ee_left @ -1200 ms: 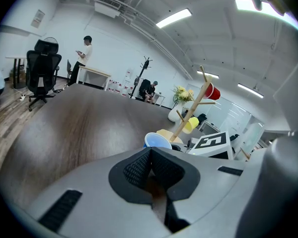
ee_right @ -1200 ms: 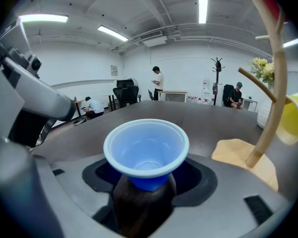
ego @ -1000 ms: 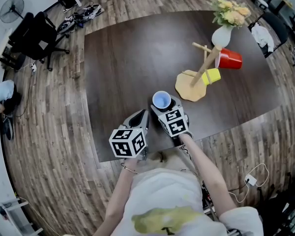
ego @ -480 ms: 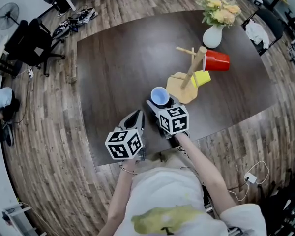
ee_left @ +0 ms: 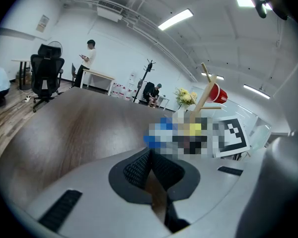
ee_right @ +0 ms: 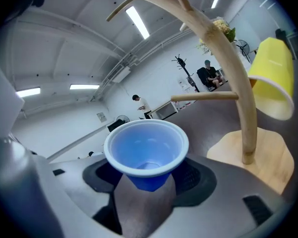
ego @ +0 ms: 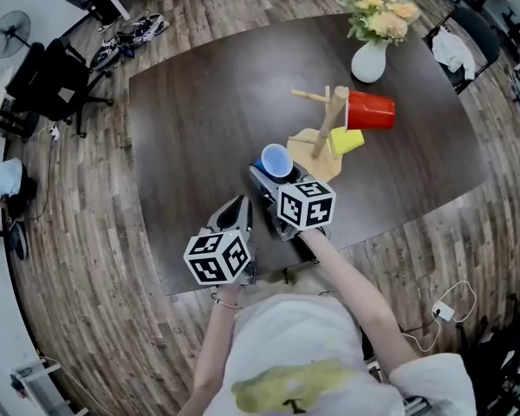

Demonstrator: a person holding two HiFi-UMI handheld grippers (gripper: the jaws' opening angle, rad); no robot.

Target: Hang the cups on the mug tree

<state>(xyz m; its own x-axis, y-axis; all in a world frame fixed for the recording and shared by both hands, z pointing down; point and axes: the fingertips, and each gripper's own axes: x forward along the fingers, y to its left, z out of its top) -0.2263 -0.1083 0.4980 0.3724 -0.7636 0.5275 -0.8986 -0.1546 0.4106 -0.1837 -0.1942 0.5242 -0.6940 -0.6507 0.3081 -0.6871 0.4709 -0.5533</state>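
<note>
Near the front of the dark brown wooden surface (ego: 199, 102), the right gripper (ego: 271, 177) is clamped on the lower body of a blue plastic cup (ego: 276, 159). It seems to hold the cup clear of the surface, just beside the round base of the pale wooden mug tree (ego: 328, 121). A red plastic cup (ego: 370, 110) and a yellow plastic cup (ego: 347, 141) already hang on the tree's far side, while a bare wooden peg (ee_right: 203, 96) juts toward the blue cup. The step in hand looks like the approach to that peg. To do it well, the wrist should tip the cup until its mouth faces the peg tip, then slide it on squarely, staying off the trunk and the yellow cup. The grip should loosen only once the peg sits deep inside. The left gripper (ego: 237, 215) waits closed on nothing by the near edge, and could steady the base if the tree rocks.
</note>
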